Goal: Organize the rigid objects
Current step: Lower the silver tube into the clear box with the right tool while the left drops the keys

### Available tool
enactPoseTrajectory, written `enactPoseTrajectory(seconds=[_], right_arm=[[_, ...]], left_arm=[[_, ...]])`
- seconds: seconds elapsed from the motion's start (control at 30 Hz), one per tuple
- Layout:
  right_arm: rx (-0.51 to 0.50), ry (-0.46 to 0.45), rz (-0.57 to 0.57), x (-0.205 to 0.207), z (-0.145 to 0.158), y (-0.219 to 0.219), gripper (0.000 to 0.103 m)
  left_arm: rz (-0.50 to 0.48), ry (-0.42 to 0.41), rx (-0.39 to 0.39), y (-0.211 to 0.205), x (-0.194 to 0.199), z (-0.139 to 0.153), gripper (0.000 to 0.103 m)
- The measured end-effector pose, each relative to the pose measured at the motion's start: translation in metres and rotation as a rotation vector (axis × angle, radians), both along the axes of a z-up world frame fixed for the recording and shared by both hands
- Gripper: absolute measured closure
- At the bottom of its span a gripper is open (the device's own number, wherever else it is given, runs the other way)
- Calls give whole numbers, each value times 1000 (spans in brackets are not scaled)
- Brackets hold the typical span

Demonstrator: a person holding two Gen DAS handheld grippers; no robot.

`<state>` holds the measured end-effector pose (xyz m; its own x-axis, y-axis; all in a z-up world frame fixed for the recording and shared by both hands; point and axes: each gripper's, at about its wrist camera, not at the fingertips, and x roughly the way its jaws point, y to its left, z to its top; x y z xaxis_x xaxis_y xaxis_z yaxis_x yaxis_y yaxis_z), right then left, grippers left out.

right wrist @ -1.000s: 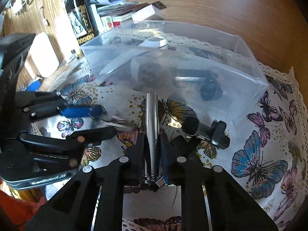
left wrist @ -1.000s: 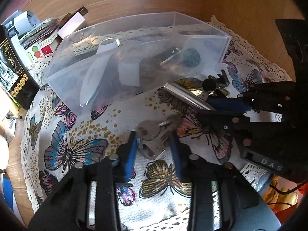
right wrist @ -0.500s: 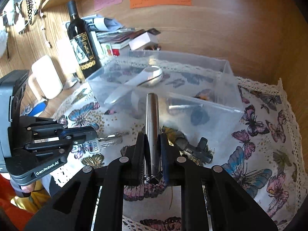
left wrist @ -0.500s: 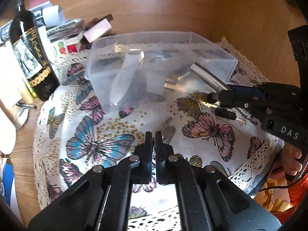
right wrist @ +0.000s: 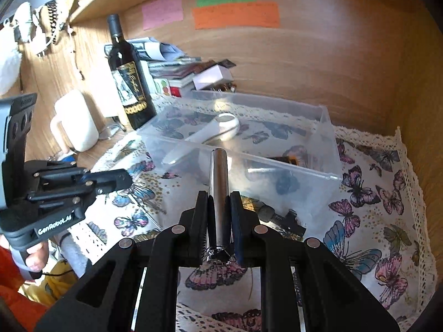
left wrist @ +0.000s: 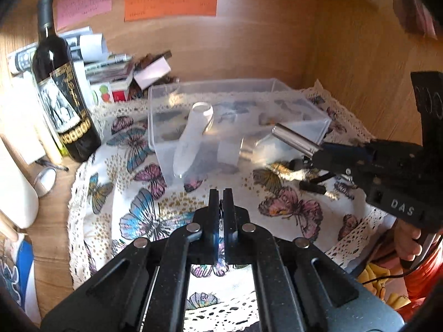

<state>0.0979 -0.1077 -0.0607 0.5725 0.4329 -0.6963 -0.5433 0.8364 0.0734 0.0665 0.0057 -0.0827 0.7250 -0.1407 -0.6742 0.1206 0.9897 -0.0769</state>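
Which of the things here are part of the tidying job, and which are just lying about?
Job: metal tube in right gripper; left gripper, shut; clear bin; white scoop inside it; black clip on cloth.

Lying about: wine bottle, white mug, sticky notes, paper stack.

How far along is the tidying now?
Done: a white scoop lies in the clear box. In hand: right tongs clamp a metal tube; left tongs are shut, contents unclear. Left: a small black clip-on microphone lies on the butterfly cloth.
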Motion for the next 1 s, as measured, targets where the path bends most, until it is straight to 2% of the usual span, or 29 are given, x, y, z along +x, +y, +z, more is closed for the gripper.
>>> enactPoseTrajectory(seconds=[0.5, 0.83, 1.0], right_arm=[[55, -93, -41, 8, 31, -9, 89], [69, -135, -70, 40, 44, -5, 89], [57, -131, -70, 60, 40, 2, 89]], left_arm=[[5, -113, -1, 3, 9, 52, 102], [15, -179, -15, 9, 43, 81, 102], [26, -190, 8, 9, 65, 79, 102]])
